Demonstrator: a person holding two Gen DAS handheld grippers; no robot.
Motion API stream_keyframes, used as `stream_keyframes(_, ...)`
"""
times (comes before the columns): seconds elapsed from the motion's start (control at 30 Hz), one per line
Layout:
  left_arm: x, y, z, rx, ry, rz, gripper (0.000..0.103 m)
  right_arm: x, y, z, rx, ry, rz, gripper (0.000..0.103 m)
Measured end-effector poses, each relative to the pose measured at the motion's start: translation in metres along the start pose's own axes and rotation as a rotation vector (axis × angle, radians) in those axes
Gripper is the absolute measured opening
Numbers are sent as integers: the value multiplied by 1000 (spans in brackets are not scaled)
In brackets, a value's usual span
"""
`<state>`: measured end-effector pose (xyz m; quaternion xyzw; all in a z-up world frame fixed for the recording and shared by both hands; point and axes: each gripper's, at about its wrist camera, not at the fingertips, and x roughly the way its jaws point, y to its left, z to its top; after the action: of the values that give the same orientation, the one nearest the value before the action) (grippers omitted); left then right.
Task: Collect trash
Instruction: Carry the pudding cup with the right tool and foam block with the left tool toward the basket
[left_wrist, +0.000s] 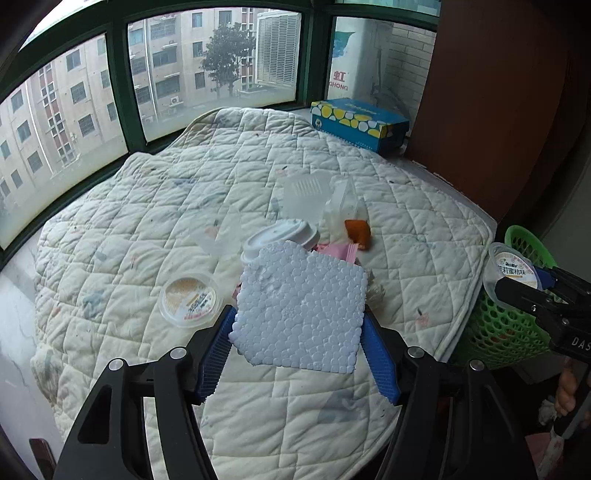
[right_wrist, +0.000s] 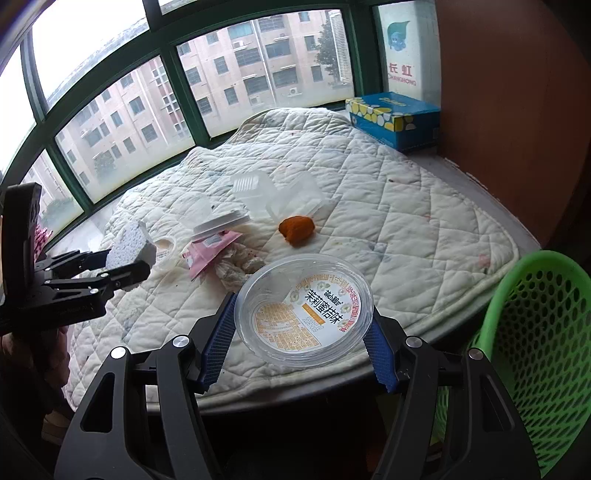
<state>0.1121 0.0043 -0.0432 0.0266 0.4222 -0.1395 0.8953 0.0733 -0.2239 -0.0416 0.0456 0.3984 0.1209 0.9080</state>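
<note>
The left gripper (left_wrist: 299, 354) has its jaws clamped on a white foam slab (left_wrist: 301, 310) above the quilt (left_wrist: 147, 206), while the right gripper (right_wrist: 304, 354) clamps a clear plastic lid (right_wrist: 304, 310) over the quilt's near edge beside the green basket (right_wrist: 535, 350).

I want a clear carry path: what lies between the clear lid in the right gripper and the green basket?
Nothing but bare quilt edge. The right wrist view shows the clear lid held in the right gripper, with the green basket just right of it.
</note>
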Motion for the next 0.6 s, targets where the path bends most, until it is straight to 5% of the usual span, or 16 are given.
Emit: stream_keyframes(0.6, -20, -119, 71, 113, -128, -137, 64, -78, -77, -8, 138, -110, -235, 64)
